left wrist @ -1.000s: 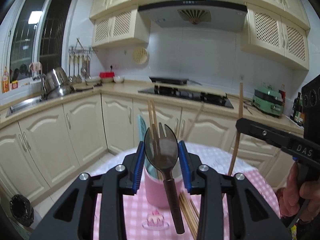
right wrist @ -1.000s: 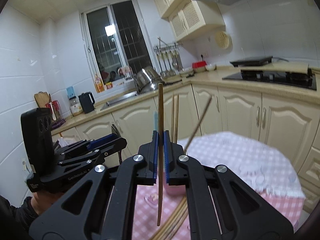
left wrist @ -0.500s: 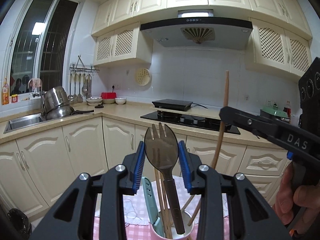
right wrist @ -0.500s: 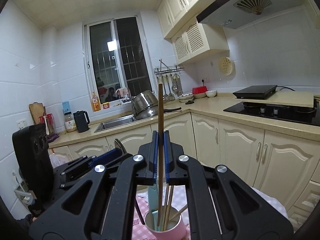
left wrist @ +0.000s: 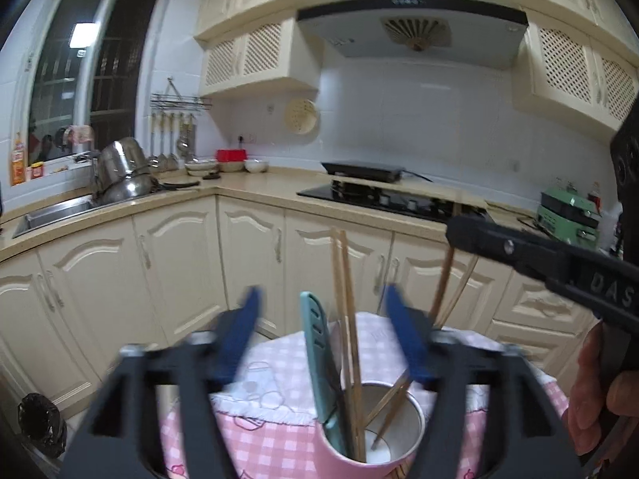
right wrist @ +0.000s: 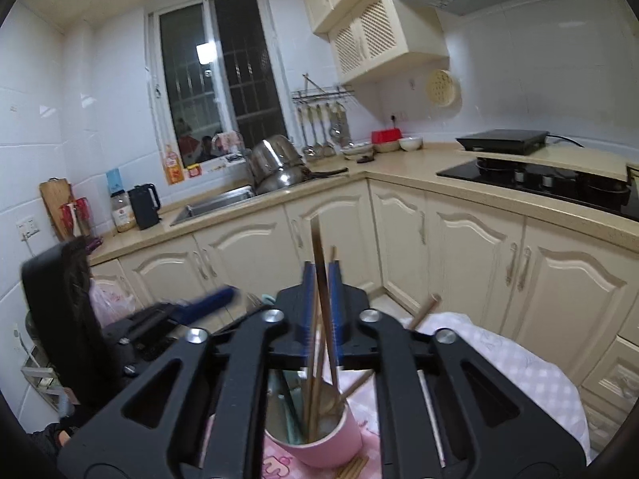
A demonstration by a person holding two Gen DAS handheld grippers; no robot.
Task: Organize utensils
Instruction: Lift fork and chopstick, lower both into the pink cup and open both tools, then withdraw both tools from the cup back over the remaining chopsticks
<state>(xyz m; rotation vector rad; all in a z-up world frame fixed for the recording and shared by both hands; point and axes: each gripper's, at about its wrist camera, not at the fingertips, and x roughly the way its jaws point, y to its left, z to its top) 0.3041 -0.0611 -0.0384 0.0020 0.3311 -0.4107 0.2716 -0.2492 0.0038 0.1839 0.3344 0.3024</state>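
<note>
We hold the left gripper (left wrist: 323, 327) above the pink cup (left wrist: 373, 431), and its blue pads (left wrist: 239, 331) stand wide apart with nothing between them. The cup stands on the table with the pink checked cloth (left wrist: 263, 439), near the edge of the table that faces the kitchen cabinets (left wrist: 175, 263). Inside the cup we see a light green utensil (left wrist: 317, 351) leaning on the left wall, several wooden chopsticks (left wrist: 345, 319) standing almost upright, and more chopsticks leaning to the right side. We cannot make out a dark spoon in the cup from this view. In the right wrist view, the right gripper (right wrist: 321, 299) is just over the same cup (right wrist: 319, 437); its pads are narrow, with a small gap, and one chopstick (right wrist: 323, 279) passes between them, tilted, with its lower end down in the cup. We cannot tell if the pads press it. More chopsticks (right wrist: 351, 469) lie on the cloth beside the base of the cup.
</note>
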